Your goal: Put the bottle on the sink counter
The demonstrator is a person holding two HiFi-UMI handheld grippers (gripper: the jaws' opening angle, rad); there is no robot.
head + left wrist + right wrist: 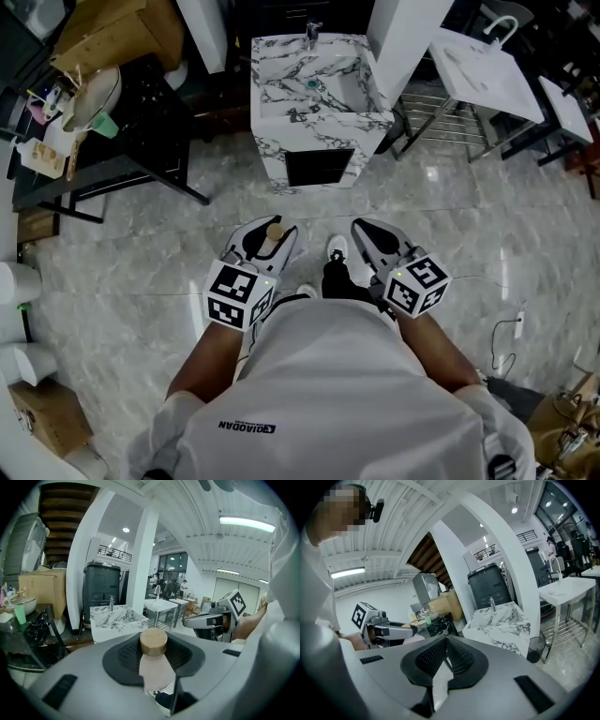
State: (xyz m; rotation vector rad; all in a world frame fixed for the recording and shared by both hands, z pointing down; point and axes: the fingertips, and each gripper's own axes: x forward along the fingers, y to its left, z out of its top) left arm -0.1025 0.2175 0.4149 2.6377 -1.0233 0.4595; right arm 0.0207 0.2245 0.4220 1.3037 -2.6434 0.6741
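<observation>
Pale pink bottle, smooth-bodied with rounded shoulders; flat round cap in a tan, wood-like tone. It is held upright between the ribbed black pads of the left gripper, whose jaws stand partly apart and press on its sides. It is low in front of the person and well apart from the sink.

Right gripper: grey shell with the same ribbed black pads. The jaws are closed tip to tip with nothing between them.

Sink counter: a boxy block in white marble with dark veining. It has a recessed basin, a metal tap at the back and a dark opening in its front face.

Floor: glossy grey tiles in a marble pattern, catching the light.

Room: a white square column stands beside the sink. A dark grey ribbed bin stands behind the sink. A white table on a metal frame is to its right.
</observation>
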